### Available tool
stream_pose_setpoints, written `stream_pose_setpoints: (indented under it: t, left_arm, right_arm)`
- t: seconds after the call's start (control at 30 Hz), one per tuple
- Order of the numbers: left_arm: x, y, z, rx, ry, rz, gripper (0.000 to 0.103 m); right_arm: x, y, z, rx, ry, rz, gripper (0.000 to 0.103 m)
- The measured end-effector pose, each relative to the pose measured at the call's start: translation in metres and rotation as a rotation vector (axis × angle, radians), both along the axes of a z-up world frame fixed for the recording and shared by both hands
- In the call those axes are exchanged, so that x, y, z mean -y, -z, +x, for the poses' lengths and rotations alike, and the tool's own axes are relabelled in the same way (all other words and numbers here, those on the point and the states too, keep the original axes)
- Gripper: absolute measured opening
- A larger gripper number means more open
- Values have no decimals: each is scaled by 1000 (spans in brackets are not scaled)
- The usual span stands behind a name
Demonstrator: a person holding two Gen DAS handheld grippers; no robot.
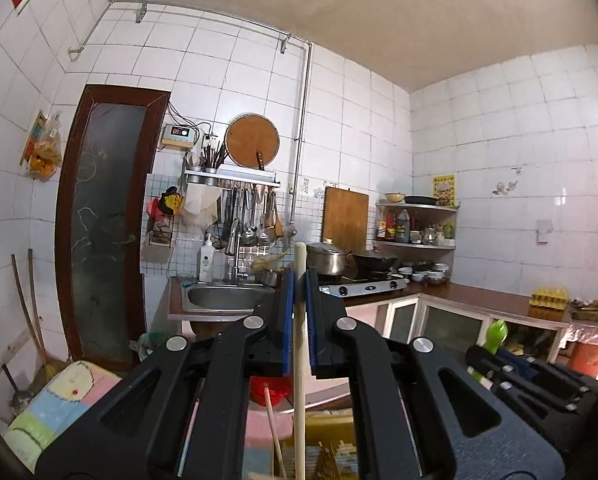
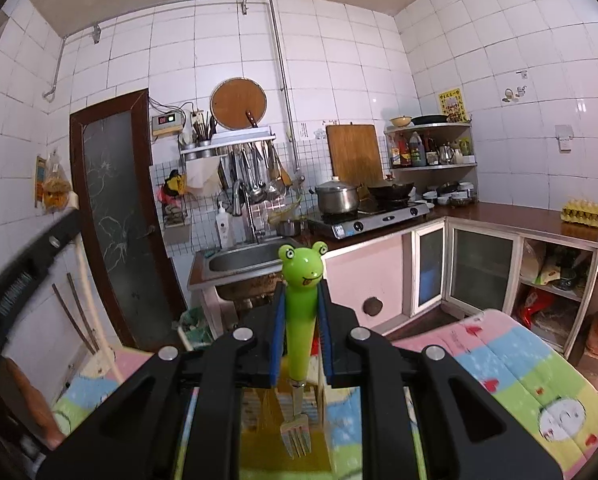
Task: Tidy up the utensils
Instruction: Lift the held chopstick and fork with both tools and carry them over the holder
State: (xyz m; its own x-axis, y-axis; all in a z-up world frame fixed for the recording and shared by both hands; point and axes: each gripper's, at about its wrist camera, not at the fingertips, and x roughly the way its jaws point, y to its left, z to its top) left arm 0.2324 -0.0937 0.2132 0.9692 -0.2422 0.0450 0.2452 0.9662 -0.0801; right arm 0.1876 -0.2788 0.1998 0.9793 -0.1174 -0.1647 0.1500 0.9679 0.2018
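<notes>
- Left gripper (image 1: 299, 280) clamps an upright wooden stick (image 1: 299, 344), open air all around it.
- Right gripper (image 2: 301, 292) clamps the frog-handled fork (image 2: 299, 320), tines down over a yellow holder (image 2: 295, 456) on the patterned mat (image 2: 519, 368).

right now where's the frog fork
The frog fork is clamped upright in the right gripper, tines hanging down over the yellow holder. In the left wrist view its green head shows at lower right.

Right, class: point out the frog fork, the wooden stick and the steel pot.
frog fork (image 2: 299, 320): right wrist view, on its green handle.
wooden stick (image 1: 299, 344): left wrist view, mid-shaft between the tongs.
steel pot (image 2: 337, 195): right wrist view, its side wall.
</notes>
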Motion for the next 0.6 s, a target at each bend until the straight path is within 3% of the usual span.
stream_pose_setpoints:
  t: [0.17, 0.6]
  left_arm:
    - [14, 14, 43, -31, -5, -17, 5]
    - [32, 88, 104, -176, -38, 41, 5]
  right_arm:
    - [6, 2, 39, -6, -5, 14, 15]
    - [10, 76, 92, -155, -1, 12, 15]
